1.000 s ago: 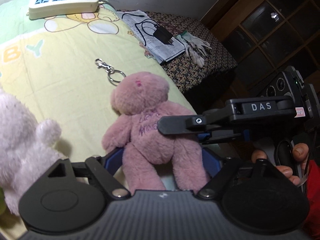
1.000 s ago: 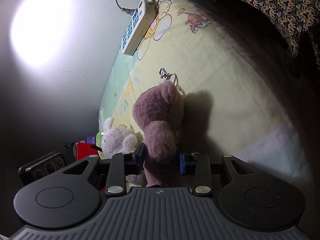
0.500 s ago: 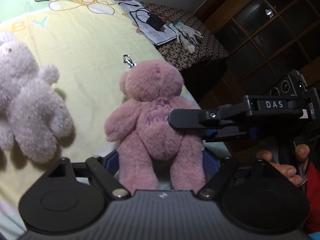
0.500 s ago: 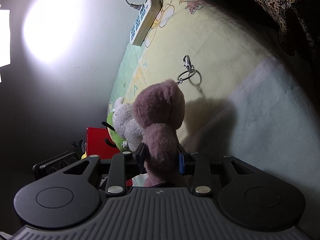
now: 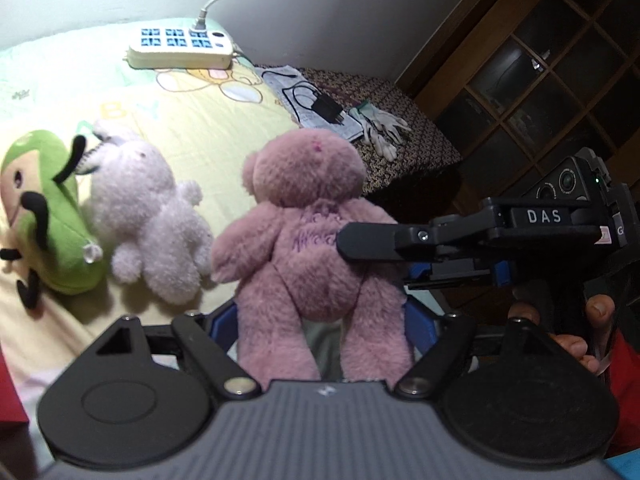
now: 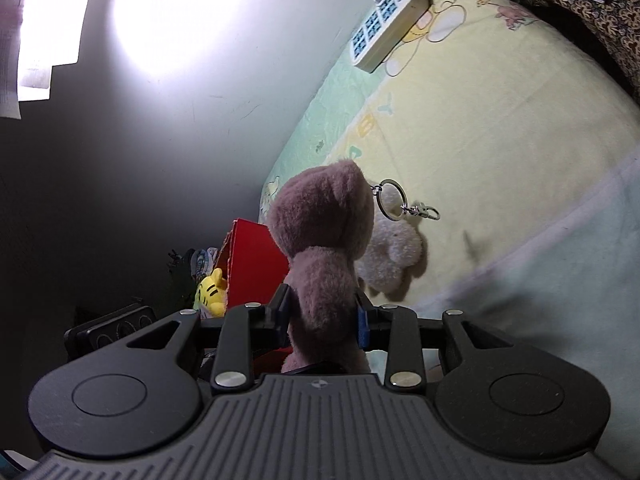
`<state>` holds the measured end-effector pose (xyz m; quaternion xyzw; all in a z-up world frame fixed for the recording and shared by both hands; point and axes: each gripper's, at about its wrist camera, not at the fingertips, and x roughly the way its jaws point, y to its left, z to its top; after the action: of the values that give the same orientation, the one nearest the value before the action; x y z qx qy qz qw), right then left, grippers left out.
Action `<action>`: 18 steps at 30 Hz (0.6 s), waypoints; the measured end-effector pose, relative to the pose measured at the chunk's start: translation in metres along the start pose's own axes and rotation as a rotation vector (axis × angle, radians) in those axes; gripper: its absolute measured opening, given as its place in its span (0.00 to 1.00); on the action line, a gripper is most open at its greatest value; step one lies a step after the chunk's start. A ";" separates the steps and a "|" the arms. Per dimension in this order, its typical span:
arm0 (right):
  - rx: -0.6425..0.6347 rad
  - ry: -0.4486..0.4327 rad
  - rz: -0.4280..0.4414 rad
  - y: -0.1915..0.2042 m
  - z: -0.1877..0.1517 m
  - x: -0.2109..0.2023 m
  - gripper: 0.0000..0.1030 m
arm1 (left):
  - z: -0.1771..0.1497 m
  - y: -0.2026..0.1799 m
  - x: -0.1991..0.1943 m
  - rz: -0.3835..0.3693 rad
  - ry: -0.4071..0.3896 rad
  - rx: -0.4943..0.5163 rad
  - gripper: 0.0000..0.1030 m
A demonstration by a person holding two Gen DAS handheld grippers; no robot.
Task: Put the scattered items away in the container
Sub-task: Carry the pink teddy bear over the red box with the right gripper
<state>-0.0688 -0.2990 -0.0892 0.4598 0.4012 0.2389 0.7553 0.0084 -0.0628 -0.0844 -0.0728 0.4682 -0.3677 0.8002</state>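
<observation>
A pink plush bear [image 5: 308,232] with a keyring [image 6: 394,200] on its head hangs above the bed. My left gripper [image 5: 320,324] is shut on its legs. My right gripper [image 6: 322,312] is shut on its arm and side, and shows in the left wrist view [image 5: 384,242] coming in from the right. A white plush bunny [image 5: 148,216] and a green plush toy [image 5: 40,208] lie on the yellow sheet to the left. A red box [image 6: 252,264] stands beyond the bear, with a yellow tiger plush [image 6: 210,292] beside it.
A white power strip [image 5: 180,46] with its cable lies at the far end of the bed. Papers with a black charger [image 5: 320,108] and white gloves [image 5: 380,132] lie on a patterned cloth at the right. A dark wooden cabinet [image 5: 540,80] stands beyond.
Both grippers carried the pink bear up and leftward along the bed. The white bunny and the green toy have come into the left wrist view, and the red box is now closer in the right wrist view.
</observation>
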 end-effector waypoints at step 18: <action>-0.213 0.088 0.095 0.135 -0.041 0.109 0.34 | -0.029 0.080 -0.175 0.094 -0.270 -0.072 0.78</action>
<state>-0.0401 -0.1366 -0.0215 0.3846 0.3839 0.3354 0.7695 -0.0240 0.1157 -0.0153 -0.1283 0.3719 -0.2995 0.8692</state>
